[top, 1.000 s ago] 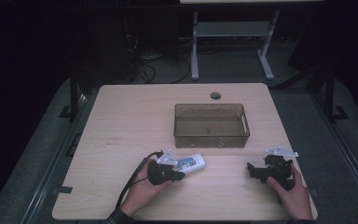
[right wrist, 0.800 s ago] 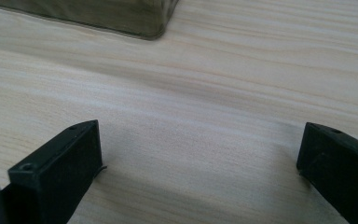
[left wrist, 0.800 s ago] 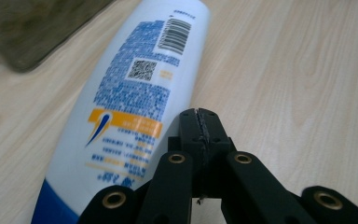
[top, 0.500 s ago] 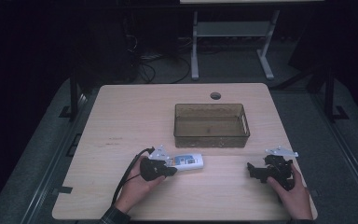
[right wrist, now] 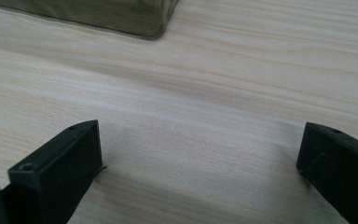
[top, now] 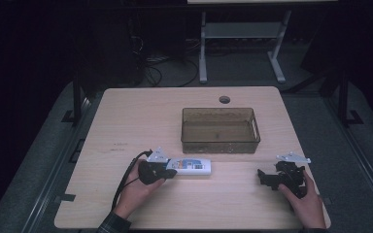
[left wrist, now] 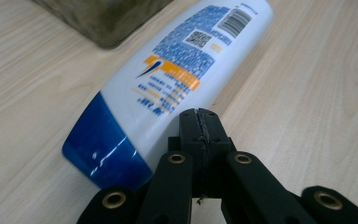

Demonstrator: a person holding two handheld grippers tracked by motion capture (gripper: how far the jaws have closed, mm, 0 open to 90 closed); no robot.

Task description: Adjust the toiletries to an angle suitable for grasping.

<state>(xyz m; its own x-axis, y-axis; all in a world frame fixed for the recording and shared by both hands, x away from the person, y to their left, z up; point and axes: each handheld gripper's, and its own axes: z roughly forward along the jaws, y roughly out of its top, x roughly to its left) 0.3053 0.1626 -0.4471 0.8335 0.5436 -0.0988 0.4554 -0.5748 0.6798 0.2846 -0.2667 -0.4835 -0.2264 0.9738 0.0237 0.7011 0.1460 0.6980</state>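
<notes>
Bottle [left wrist: 177, 70] flat beside left gripper's [left wrist: 200, 119] closed fingers [left wrist: 190, 128].

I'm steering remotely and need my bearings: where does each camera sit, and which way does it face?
High view: above the person's side, looking forward and down on the table; both forearms and hands show.
Left gripper view: rides the left tool, jaws shut, facing the shampoo bottle.
Right gripper view: rides the right tool, jaws open, facing bare tabletop.
Shared: the brown bin appears in each.
</notes>
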